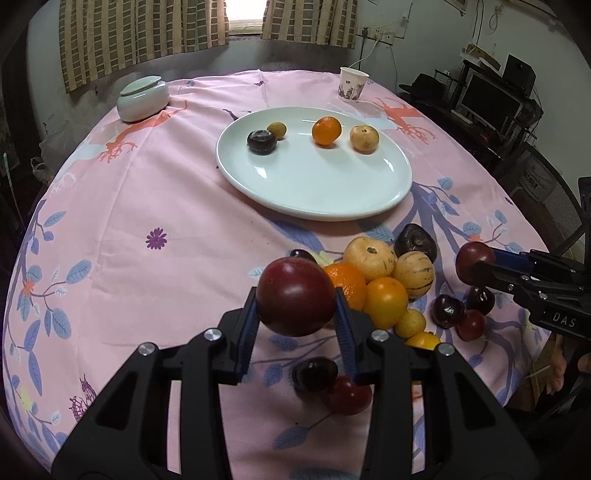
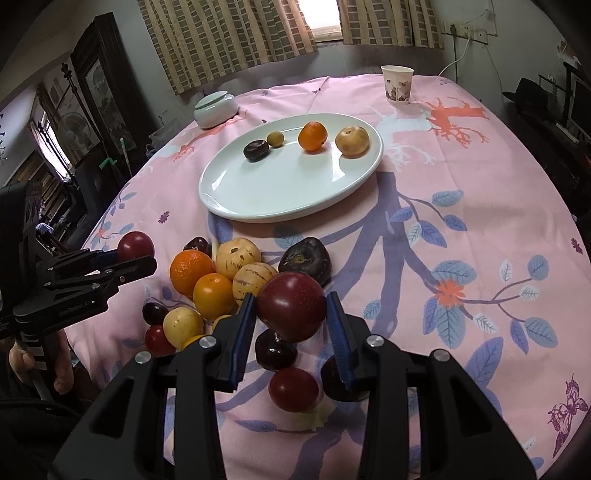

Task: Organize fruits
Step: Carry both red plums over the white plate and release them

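Both grippers hover above the near fruit pile — left gripper jaws pinching a red plum, right gripper jaws pinching another plum.

Beyond my work: a lidded ceramic jar at the far left of the pink floral tablecloth, a paper cup far right, checked curtains behind.
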The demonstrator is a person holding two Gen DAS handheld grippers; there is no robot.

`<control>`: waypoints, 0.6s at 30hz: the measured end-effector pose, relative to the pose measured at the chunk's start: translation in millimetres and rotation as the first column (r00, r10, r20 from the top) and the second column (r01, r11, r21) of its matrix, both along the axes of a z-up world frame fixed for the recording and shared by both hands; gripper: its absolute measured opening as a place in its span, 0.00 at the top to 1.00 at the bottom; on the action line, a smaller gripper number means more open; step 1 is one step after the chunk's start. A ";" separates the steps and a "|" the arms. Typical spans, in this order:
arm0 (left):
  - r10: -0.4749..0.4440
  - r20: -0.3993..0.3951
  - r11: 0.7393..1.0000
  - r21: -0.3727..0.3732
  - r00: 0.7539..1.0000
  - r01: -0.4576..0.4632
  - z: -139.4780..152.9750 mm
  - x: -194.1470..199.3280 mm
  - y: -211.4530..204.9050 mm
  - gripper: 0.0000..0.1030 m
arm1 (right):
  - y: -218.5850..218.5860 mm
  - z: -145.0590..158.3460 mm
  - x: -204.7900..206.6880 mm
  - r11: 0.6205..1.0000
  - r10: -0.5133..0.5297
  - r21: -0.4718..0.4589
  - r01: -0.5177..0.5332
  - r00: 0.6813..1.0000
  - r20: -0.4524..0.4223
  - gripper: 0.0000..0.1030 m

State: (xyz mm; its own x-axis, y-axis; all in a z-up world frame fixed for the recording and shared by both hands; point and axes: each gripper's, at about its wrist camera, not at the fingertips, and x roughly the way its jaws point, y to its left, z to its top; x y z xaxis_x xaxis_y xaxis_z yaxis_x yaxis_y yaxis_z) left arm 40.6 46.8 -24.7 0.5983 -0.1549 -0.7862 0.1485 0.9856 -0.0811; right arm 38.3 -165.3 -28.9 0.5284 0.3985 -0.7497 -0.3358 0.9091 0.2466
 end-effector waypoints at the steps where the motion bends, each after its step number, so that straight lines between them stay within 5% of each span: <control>1: -0.002 0.002 1.000 0.003 1.000 0.002 1.6 1.6 -0.4 0.62 | -0.4 0.5 0.1 1.000 0.000 0.004 0.000 1.000 0.002 0.62; 11: -0.021 0.030 0.999 0.033 0.999 0.020 23.0 31.9 -2.1 0.62 | 7.7 18.7 17.1 0.999 0.041 -0.026 -0.040 0.998 0.041 0.62; 18: 0.024 0.029 0.999 0.029 0.999 -0.025 38.7 109.5 10.4 0.62 | 41.2 49.6 78.4 0.991 0.129 -0.040 -0.125 0.985 0.112 0.62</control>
